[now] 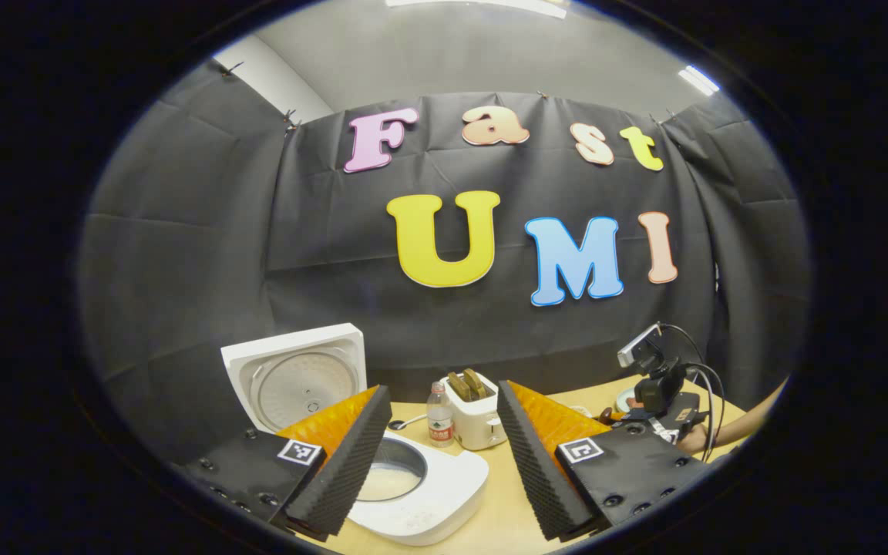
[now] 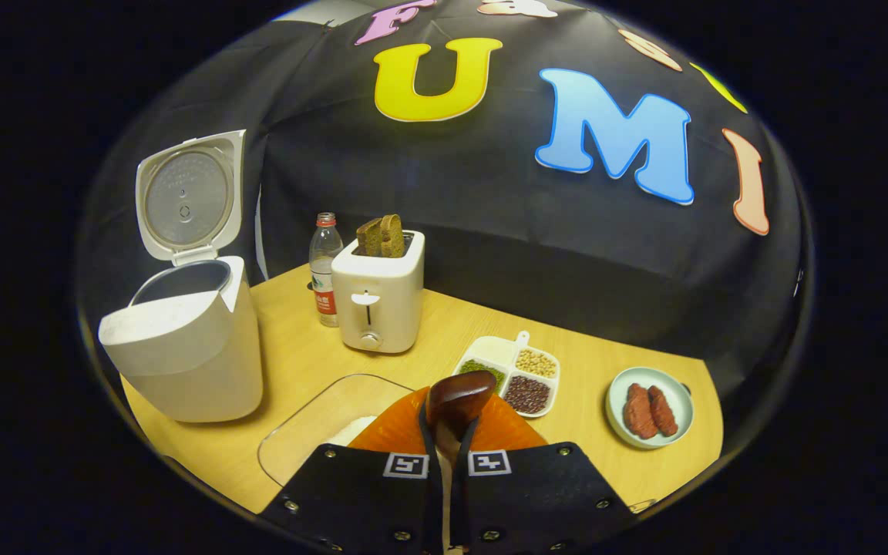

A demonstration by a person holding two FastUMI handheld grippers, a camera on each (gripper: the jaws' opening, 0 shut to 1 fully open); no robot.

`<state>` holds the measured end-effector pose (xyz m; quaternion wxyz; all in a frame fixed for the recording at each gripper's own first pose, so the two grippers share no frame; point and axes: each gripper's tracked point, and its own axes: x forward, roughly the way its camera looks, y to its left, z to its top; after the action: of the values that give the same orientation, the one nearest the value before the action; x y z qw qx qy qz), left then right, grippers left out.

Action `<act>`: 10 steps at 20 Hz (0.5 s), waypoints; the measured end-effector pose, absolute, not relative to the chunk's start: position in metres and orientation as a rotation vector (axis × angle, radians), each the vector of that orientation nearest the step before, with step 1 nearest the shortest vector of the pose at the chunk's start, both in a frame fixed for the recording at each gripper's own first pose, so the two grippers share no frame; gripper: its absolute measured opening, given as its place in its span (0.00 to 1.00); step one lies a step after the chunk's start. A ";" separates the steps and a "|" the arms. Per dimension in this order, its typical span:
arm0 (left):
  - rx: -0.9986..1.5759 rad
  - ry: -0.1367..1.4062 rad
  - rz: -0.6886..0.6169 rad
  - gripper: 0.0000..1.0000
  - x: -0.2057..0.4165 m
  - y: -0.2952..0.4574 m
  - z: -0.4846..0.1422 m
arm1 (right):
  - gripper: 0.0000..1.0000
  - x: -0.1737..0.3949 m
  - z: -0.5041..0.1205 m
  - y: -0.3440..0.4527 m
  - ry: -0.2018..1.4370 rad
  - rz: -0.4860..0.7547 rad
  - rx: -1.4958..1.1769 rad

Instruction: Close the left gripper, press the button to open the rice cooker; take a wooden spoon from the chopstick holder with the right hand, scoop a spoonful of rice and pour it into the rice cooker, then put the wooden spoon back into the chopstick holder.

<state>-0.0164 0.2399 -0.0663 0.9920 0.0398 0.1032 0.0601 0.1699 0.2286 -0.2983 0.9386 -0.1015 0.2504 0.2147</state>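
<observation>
On the light wooden table stands the white rice cooker, its square lid swung up and back so the ribbed metal inner plate faces forward. In the left gripper view the cooker's open pot sits just below and between the fingers, a pale layer showing at the bottom, though whether that is rice or bare metal is hard to make out. The left gripper hangs above it with its jaws spread wide and nothing between them.

The right gripper has its jaws drawn in tight on the handle of the dark brown wooden spoon, whose rounded bowl pokes up past the fingertips; the handle itself is mostly hidden between the fingers. Just below the spoon, a clear glass dish holds something white, largely covered by the gripper.

Behind, a white toaster carries two brown slices in its slots, and a clear plastic water bottle with a red label stands just beside it, toward the cooker. To the toaster's right lies a white divided tray of beans and grains, then a pale green plate with two reddish pieces of meat. In the left gripper view, the other gripper and a forearm are cut off at the right edge.
</observation>
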 end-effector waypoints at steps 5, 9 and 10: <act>0.075 0.223 0.122 0.96 -0.020 0.249 -0.078 | 0.05 0.151 -0.304 0.252 0.617 0.482 0.110; 0.063 0.232 0.125 0.96 -0.029 0.252 -0.084 | 0.04 0.160 -0.303 0.245 0.690 0.430 0.412; 0.061 0.232 0.121 0.96 -0.030 0.253 -0.084 | 0.04 0.163 -0.300 0.239 0.705 0.404 0.502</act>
<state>-0.0297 0.2529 -0.0836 0.9910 0.0307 0.1158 0.0604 0.1627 0.2389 -0.3004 0.8881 0.2415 0.3394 0.1943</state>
